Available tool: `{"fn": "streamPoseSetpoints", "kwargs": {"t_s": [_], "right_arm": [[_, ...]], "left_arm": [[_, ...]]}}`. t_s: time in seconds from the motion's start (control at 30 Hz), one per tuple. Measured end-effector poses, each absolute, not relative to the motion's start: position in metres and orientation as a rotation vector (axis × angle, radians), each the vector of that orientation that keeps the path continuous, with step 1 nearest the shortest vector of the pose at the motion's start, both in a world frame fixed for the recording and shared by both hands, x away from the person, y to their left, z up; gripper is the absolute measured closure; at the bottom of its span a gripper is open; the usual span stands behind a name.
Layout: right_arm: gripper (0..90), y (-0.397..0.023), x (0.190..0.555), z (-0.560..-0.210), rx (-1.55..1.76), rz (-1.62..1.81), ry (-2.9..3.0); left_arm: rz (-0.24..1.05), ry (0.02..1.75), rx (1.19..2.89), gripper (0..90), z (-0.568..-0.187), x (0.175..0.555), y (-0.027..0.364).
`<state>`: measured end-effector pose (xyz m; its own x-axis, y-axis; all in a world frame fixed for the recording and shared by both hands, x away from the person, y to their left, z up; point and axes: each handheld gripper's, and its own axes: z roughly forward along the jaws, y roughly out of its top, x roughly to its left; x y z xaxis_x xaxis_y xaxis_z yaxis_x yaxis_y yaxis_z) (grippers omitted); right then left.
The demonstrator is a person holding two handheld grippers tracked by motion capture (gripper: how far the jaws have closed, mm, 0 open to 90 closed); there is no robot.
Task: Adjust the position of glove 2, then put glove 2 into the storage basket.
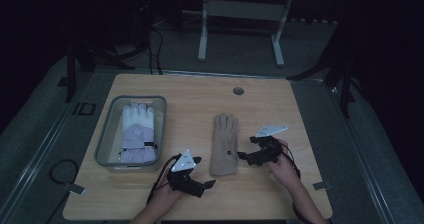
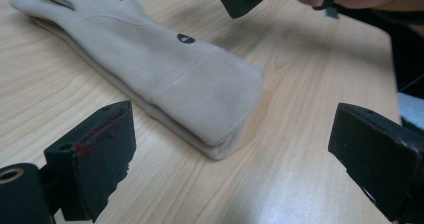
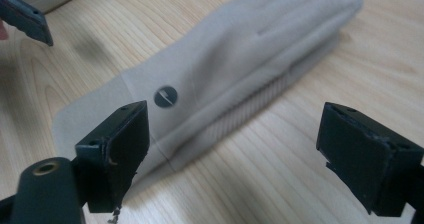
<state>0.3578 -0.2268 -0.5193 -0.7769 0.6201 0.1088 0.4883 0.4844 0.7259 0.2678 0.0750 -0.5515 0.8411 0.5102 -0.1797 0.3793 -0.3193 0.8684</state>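
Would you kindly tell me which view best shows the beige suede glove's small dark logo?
The right gripper view: the beige suede glove's small dark logo is large and near. The left gripper view shows it smaller; the high view as a dot.

White-lilac glove (image 1: pixel 136 131) lying in grey bin (image 1: pixel 102 144), table (image 1: pixel 190 104) left.

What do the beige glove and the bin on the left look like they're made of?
Beige glove: soft matte fabric, suede or fleece by the look, with a ribbed knit layer along its edge. Bin: translucent grey plastic, likely rigid; the white and lilac glove shows through its wall.
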Motion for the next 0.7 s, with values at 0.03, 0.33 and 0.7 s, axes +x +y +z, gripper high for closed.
{"fn": "streamPoseSetpoints", "kwargs": {"t_s": [0.03,0.33,0.7], "right_arm": [[13.2,-0.227,0.358,-0.519,0.964,1.168,2.558],[13.6,-0.231,0.369,-0.516,0.992,1.204,2.560],[13.5,-0.220,0.401,-0.516,1.237,1.288,2.496]], "left_arm": [[0.153,0.660,1.946,4.9,-0.551,0.268,0.075],[0.126,0.642,1.967,8.9,-0.543,0.281,0.068],[0.157,0.474,2.096,15.3,-0.539,0.289,0.036]]}}
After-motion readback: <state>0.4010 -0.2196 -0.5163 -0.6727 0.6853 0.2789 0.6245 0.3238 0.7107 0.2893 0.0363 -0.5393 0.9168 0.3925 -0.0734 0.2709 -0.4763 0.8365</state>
